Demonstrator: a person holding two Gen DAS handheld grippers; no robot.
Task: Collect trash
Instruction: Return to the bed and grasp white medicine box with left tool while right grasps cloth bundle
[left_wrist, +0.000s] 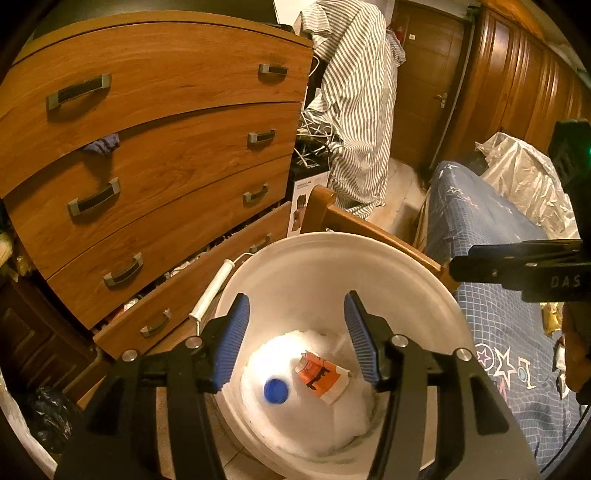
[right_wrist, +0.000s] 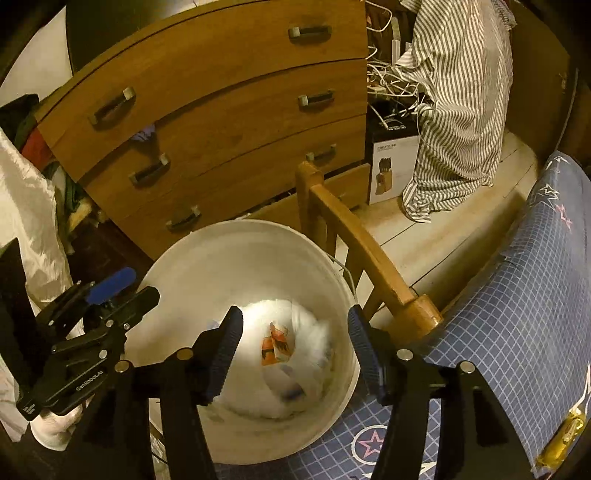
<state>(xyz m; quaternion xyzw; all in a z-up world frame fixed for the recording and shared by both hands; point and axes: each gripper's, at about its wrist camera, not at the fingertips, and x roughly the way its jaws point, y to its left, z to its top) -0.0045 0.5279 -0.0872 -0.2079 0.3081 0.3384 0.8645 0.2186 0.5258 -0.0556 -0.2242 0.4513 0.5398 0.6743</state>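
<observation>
Grippers: left (left_wrist: 295, 332) and right (right_wrist: 293, 343) hanging open, empty | trash: carton (left_wrist: 320, 373) and jug (left_wrist: 295, 391) lying low centre, inside bucket (left_wrist: 369, 258), directly below both | nearer: cannot tell

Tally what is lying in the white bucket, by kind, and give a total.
Inside the white bucket, as far as the views show:
White plastic bottle with blue cap: 1
Orange-and-white carton: 1
Total: 2
Both tongs hang open above the bucket with nothing between their pads. More may lie hidden under the bottle.
</observation>
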